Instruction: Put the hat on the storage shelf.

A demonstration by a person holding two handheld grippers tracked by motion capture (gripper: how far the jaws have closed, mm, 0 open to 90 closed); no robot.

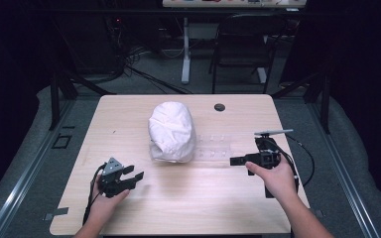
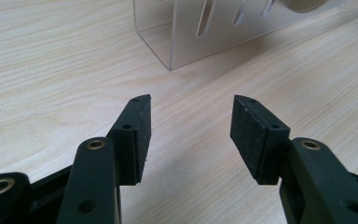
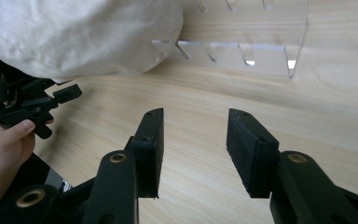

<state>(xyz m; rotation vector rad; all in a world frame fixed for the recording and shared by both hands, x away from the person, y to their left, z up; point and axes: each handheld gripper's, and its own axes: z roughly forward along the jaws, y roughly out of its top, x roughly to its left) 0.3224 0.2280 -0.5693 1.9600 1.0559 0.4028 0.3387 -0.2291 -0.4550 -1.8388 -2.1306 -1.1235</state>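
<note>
White cloth cap (image 1: 171, 130) crowns clear acrylic rack (image 1: 218, 148).

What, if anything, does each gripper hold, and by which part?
Nothing. The left gripper and the right gripper both stand open over bare table, apart from the white cloth bundle.

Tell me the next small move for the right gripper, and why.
Probably ease the right gripper forward to the white cloth cap on the clear slotted rack. Its jaws stand open with nothing between them, already pointing that way, and bare table lies between.
</note>
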